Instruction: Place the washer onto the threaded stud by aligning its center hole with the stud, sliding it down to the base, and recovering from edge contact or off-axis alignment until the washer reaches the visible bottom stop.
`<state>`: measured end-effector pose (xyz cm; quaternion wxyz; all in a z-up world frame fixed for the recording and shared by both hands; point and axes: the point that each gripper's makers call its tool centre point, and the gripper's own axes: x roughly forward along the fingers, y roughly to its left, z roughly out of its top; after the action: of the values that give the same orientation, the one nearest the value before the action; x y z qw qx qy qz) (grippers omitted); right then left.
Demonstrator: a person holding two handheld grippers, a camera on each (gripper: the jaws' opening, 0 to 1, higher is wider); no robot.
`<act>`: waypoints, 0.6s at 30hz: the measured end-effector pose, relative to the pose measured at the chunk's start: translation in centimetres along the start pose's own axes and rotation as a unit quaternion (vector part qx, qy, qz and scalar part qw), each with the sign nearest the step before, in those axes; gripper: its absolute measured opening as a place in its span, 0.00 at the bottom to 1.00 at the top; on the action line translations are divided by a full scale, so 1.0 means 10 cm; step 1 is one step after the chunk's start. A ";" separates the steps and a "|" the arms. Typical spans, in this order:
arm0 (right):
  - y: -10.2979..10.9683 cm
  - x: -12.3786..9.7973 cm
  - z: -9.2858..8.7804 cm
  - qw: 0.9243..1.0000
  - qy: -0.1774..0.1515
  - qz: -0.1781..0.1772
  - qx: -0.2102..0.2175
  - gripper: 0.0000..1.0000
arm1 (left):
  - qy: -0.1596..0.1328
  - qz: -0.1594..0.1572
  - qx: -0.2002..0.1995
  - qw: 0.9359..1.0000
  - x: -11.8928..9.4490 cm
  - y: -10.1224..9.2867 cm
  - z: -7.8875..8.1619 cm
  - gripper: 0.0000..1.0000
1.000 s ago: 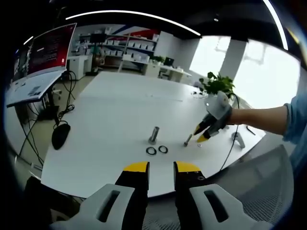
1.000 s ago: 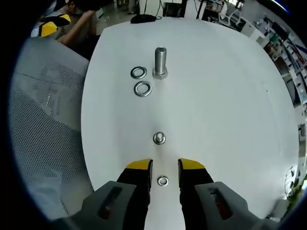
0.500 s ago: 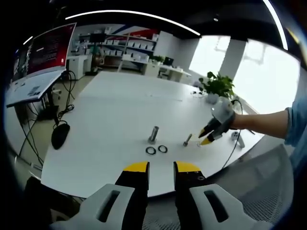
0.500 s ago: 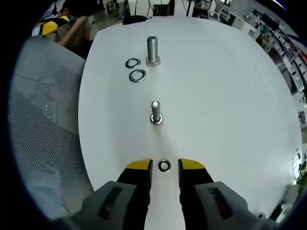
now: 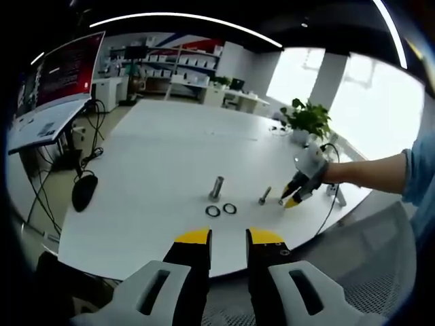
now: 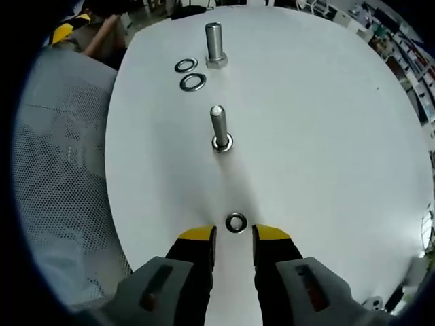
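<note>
Lying flat on the white bench (image 6: 326,136), the washer (image 6: 236,222) sits just ahead of the right claw (image 6: 233,236) — its yellow-tipped jaws parted, grasping nothing. Farther on stands the slim threaded stud (image 6: 218,128), upright. Beyond it, two larger washers (image 6: 189,73) rest beside a thick bolt (image 6: 214,44). The left claw (image 5: 228,236) hangs released, near the bench edge. A red screen (image 5: 64,68) — its writing unreadable.

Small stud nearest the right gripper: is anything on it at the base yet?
The small stud stands upright on the white table with a flange-like ring at its foot; whether that is a washer cannot be told. One washer lies flat before the right gripper.
</note>
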<state>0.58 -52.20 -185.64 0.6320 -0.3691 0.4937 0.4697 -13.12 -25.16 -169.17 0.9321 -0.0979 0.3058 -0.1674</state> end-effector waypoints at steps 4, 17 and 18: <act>-0.01 -0.01 0.01 1.000 -0.001 -0.005 0.011 0.23 | 0.001 0.000 0.001 1.000 0.00 0.00 0.00 0.17; 0.03 0.00 0.04 1.000 0.021 -0.013 0.002 0.20 | 0.000 0.000 0.002 1.000 0.00 0.00 0.00 0.17; 0.03 0.00 0.04 1.000 0.021 -0.014 0.000 0.20 | -0.001 0.000 0.002 1.000 0.00 0.00 0.00 0.17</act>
<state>0.40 -51.77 -185.56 0.6283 -0.3856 0.5016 0.4528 -13.13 -25.17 -169.15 0.9326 -0.0964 0.3047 -0.1674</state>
